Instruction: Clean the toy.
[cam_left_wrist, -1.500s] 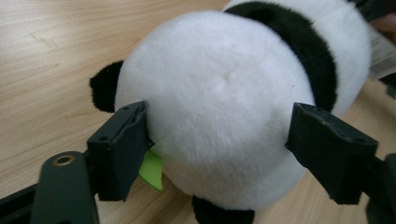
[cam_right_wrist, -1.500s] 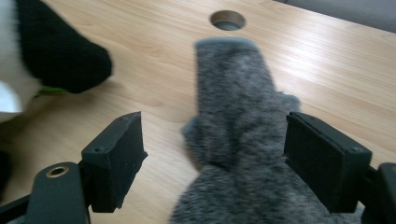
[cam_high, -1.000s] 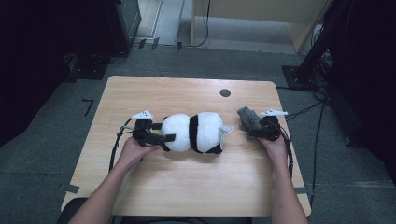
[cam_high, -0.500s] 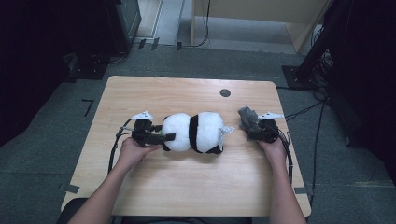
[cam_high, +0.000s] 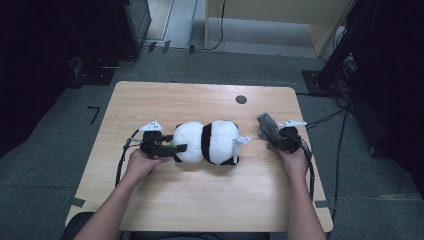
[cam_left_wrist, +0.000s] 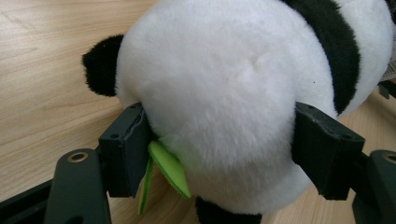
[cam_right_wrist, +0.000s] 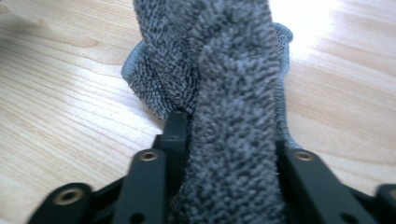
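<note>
The left claw (cam_left_wrist: 219, 144) is clamped on the rounded white head end of a black-and-white plush panda (cam_high: 207, 142); its jaws have just been closing, and both pads now dent the fur, with a green felt leaf (cam_left_wrist: 170, 168) squeezed beside one pad. The right claw (cam_right_wrist: 229, 154) has also just been closing and is pinched on a fold of a grey terry-cloth towel (cam_high: 267, 127), the pile bunched between its jaws.

Outward from the claws, the panda lies on its side across the middle of the light wooden table (cam_high: 200, 200), a white sewn-in tag (cam_high: 242, 141) sticking out at its far end, towards the towel. The towel rests just beside that end, near the table's right edge.

Risks, as I judge them: the plush is soft and round, so the left claw could slide off the fur if it is lifted quickly, or catch only the leaf. The right claw holds a single fold, so the rest of the towel may drag, unfold, or slip free.

No writing on the tag is readable, and no brand can be made out anywhere.
</note>
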